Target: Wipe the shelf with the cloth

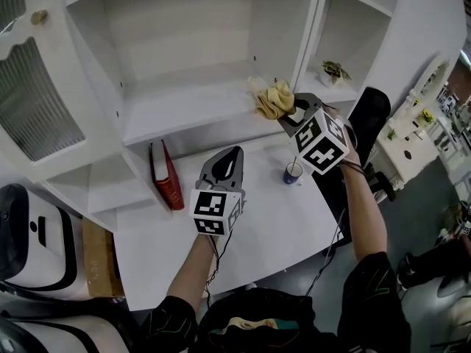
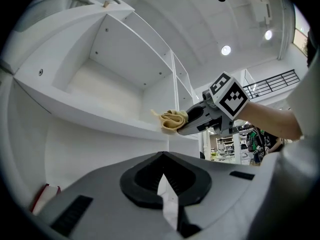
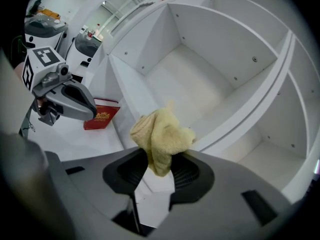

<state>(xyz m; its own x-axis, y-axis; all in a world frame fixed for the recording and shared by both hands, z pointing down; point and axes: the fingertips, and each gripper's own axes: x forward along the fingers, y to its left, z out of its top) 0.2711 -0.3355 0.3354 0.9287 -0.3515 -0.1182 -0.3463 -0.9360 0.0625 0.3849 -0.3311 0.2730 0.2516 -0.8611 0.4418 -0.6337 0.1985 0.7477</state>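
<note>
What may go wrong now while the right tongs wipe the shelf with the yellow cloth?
The cloth is held by one small fold in the right tongs, so rubbing may pull it free. It is at the shelf front edge, with the blue cup on the table below; a dropped cloth might knock it.

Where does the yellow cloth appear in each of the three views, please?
Head view: upper centre-right, the yellow cloth lies on the front edge of the shelf, at the tip of the right gripper.
Left gripper view: centre, the cloth at the shelf edge.
Right gripper view: centre, the cloth pinched between the jaws.
Shared landmark: the red book.
</note>
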